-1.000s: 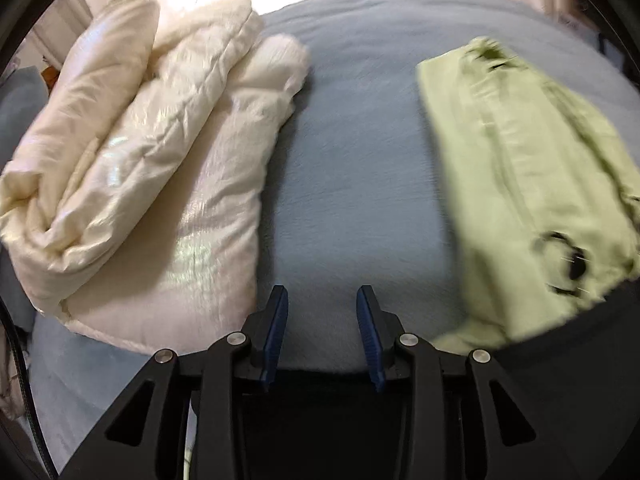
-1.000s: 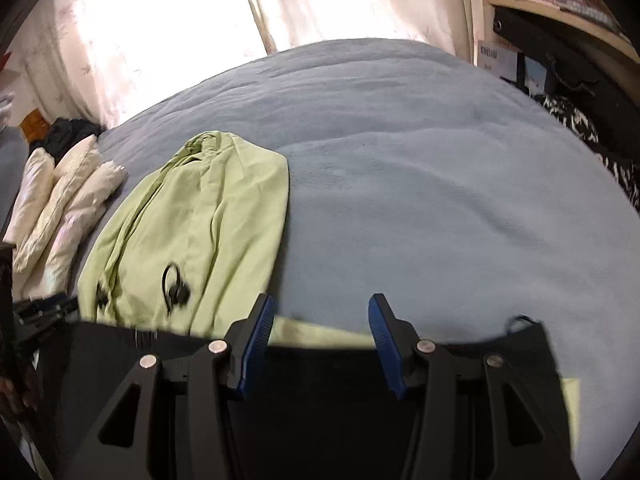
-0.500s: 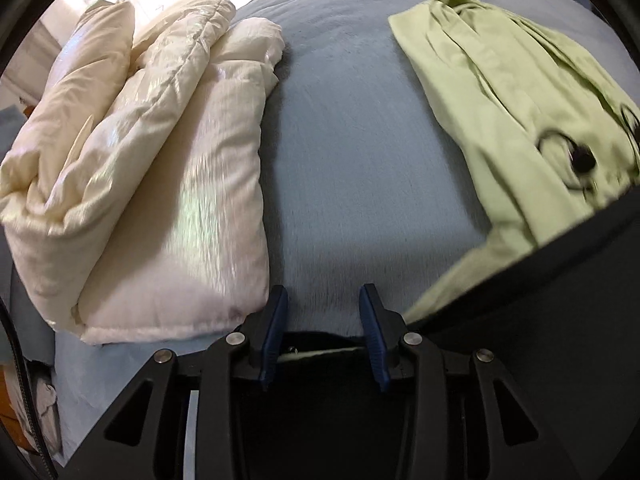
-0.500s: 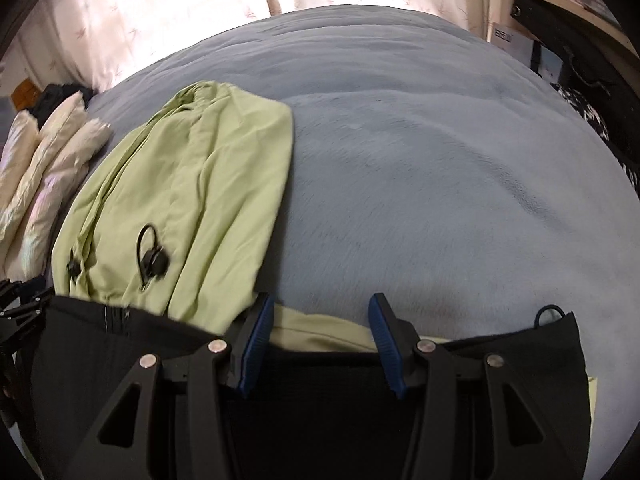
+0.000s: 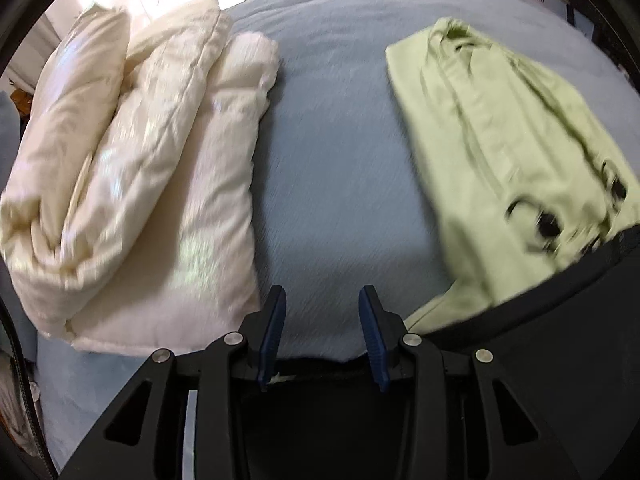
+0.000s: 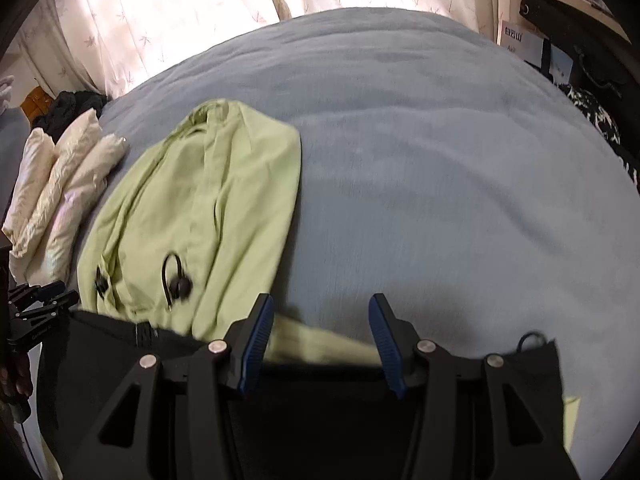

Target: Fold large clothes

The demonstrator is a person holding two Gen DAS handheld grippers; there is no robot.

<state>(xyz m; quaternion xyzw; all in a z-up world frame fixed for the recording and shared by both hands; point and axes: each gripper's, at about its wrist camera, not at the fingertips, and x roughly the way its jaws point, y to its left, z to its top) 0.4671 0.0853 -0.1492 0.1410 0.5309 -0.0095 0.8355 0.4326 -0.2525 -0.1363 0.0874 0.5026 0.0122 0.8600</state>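
A light green garment with black drawstring toggles lies on the blue-grey bed; it also shows in the left wrist view. A black garment lies over its near end, below both grippers, and shows in the left wrist view too. My left gripper is open and empty over the black garment's edge. My right gripper is open and empty above the black garment's far edge. The left gripper also shows at the left edge of the right wrist view.
A folded cream quilt lies on the bed to the left of the green garment. Curtains hang behind the bed. A shelf and dark items stand at the right of the bed.
Both cameras have shifted a little, swinging the view of the green garment and quilt. Both grippers stay open over the black garment.
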